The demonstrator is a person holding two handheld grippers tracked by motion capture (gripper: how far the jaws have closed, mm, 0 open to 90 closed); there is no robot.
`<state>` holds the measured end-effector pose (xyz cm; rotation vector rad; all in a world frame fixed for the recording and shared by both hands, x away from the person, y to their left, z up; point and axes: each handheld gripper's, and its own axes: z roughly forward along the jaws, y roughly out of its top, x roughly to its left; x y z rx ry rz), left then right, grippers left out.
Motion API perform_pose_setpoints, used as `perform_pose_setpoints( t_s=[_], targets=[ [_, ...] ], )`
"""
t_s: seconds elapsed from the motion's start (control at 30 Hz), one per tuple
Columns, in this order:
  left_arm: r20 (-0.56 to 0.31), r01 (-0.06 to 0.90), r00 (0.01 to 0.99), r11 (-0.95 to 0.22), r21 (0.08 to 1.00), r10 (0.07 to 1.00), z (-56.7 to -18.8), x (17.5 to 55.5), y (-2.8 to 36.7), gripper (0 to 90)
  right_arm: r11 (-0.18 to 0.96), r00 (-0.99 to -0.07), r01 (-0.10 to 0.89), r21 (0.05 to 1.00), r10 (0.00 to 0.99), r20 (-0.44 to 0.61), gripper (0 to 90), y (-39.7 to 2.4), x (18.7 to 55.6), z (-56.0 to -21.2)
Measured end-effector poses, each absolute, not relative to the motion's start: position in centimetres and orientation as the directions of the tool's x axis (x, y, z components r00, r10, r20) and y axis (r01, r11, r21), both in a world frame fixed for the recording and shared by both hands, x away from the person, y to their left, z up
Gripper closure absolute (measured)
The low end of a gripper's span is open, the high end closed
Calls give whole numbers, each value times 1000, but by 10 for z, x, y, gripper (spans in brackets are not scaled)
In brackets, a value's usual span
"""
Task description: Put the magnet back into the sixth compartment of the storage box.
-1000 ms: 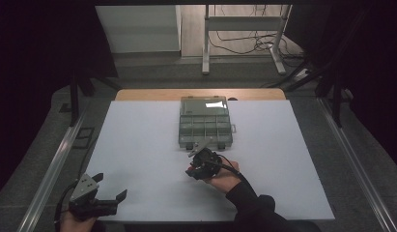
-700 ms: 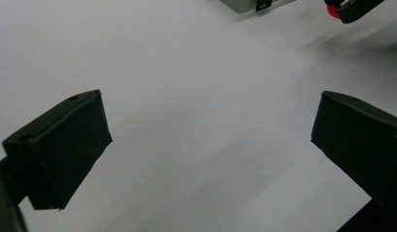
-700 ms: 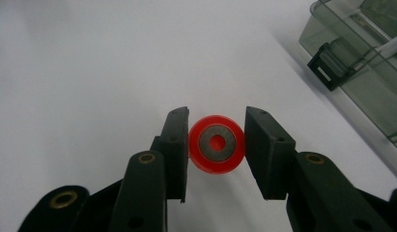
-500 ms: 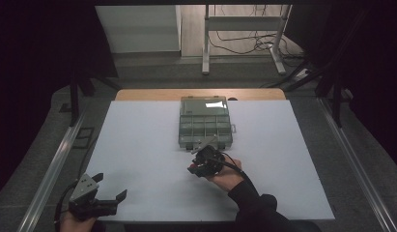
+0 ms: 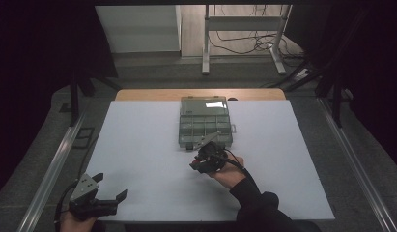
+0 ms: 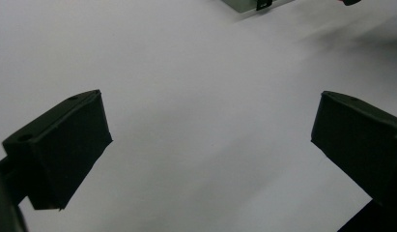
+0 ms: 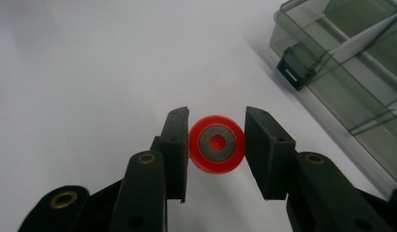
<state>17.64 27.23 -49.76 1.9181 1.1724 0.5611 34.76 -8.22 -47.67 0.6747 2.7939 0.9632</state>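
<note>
The right gripper (image 7: 217, 145) has its two black jaws closed on a small red plastic wheel with a grey metal hub (image 7: 217, 144) — the pads press on its rim from either side, and the hub's hole faces the right gripper view's camera, so the wheel's axis runs along the jaws rather than across them. The wheel hangs just above the white table top (image 5: 148, 145), clear of it as far as I can tell.

What matters for the next move is where the translucent grey-green plastic compartment box (image 5: 205, 122) lies: in the high view it sits just beyond the right gripper (image 5: 209, 157), its near edge close to the jaw tips; in the right gripper view it lies up and to the right of the wheel, its black latch (image 7: 296, 70) on the near wall. The lid looks shut, though I cannot be sure.

The left gripper (image 5: 109, 191) rests well apart at the table's near-left corner, jaws spread wide with nothing between them — the right hand is by far the nearer to the box.
</note>
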Motion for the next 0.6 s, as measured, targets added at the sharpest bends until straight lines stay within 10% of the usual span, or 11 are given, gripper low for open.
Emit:
perform_pose_setpoints(
  t_s=[0.6],
  targets=[
    [-34,526,472,-250,813,881,-498,177,272,10,664,-874,413,623,481,66,624,-89,363,-466]
  ],
)
